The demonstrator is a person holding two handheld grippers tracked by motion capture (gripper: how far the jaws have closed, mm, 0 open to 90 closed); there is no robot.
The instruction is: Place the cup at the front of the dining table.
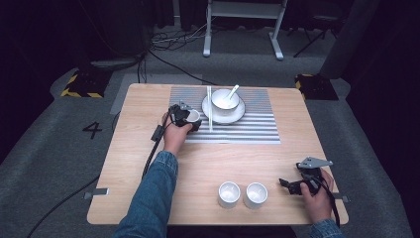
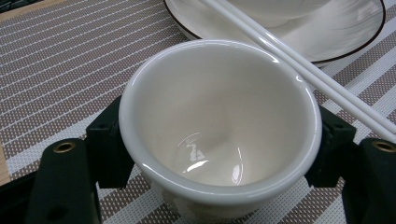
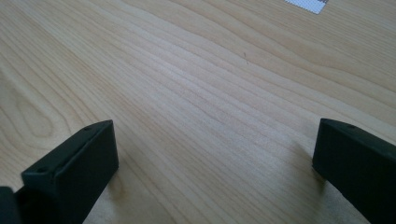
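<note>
From above, the left gripper (image 1: 185, 118) holds a small white cup (image 1: 192, 115) on the striped mat (image 1: 247, 130), at nine o'clock of the plate (image 1: 236, 114) with its bowl (image 1: 224, 99); the right gripper (image 1: 297, 185) rests at three o'clock of two cups (image 1: 242, 194). The left gripper view shows jaws clamped on the cup's sides, chopsticks (image 2: 299, 65) just beside. The right gripper view shows jaws spread wide over bare table (image 3: 196, 93). Placing seems underway; next, release gently.

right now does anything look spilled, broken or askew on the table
Nothing stands out. The cup in the left gripper is upright, empty and whole, over the striped mat. The chopsticks lie straight beside the plate, and both other cups stand upright.
</note>
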